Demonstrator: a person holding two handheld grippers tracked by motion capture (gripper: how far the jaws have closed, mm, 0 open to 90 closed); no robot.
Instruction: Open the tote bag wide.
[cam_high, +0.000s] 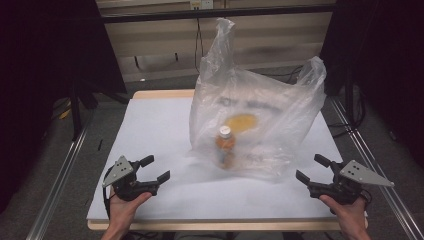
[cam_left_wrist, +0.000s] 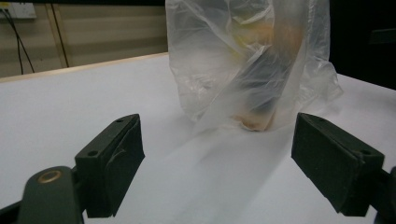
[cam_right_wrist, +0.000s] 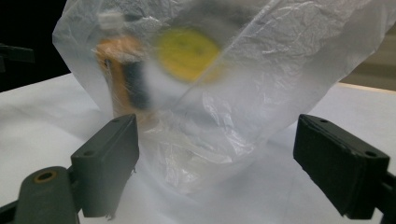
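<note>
Both grippers, left (cam_high: 154, 169) and right (cam_high: 311, 168), hover spread and empty either side of the bag (cam_high: 255, 120) holding a bottle (cam_high: 225, 146); next, probably reaching for its handles.

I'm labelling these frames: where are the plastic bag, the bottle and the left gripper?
plastic bag (cam_high: 280, 107): high view, its side wall.
bottle (cam_high: 225, 146): high view, its orange body.
left gripper (cam_high: 151, 168): high view, between its fingertips.

table: white sheet (cam_high: 160, 125) over a wooden-edged top (cam_high: 160, 94)
rails: metal bars (cam_high: 57, 180) along both sides
wall: cables (cam_high: 198, 37) hang down; socket (cam_left_wrist: 16, 9) upper left
</note>
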